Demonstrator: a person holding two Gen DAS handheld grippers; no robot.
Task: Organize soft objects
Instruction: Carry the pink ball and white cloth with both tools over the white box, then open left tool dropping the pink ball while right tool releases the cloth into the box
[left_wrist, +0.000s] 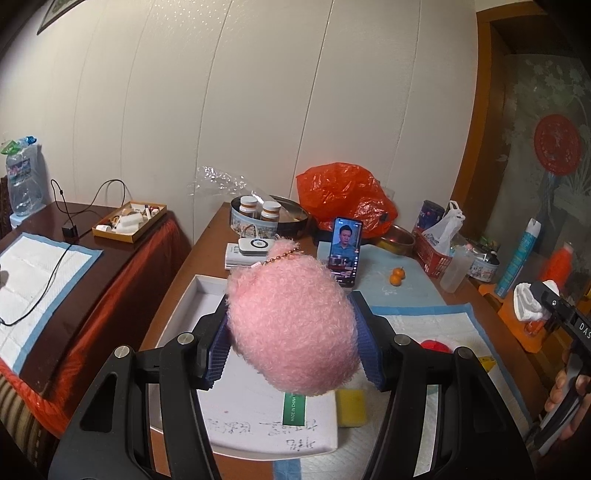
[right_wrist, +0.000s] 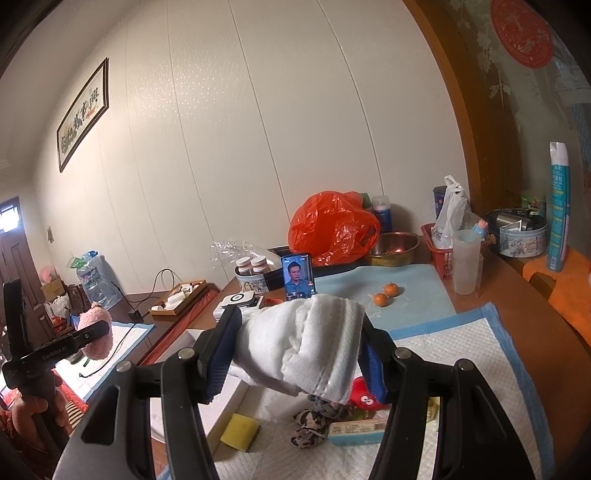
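A cluttered wooden table (left_wrist: 192, 258) stands against a pale panelled wall, with blue-edged white pads spread over it and a shallow white box (left_wrist: 207, 291) lying at its near end.

Both grippers are loaded and up in the air. The left gripper (left_wrist: 291, 332) is clamped on a pink plush toy (left_wrist: 291, 325) with a small bead chain, carried directly over the white box; as I read it, the drop into the box is the next thing, though nothing soft can be seen inside it, and much of its floor is hidden behind the toy. The right gripper (right_wrist: 295, 350) is squeezing a folded white cloth (right_wrist: 310, 343), held above the pad to the right of the box.

Still waiting on the pad are a yellow sponge (right_wrist: 240, 430), a patterned scrap of fabric (right_wrist: 314, 424) and a little red toy with eyes (right_wrist: 364, 397). So I'd say the sorting is under way with a good share left.

As for writing: a green tag below the plush reads "MADE IN CHINA" (left_wrist: 293, 408). The box carries handwritten characters I can't make out. From the right wrist view, the side of the left gripper reads "GenRobot.AI". In the left wrist view, the other gripper shows "DAS", cut off at the edge.
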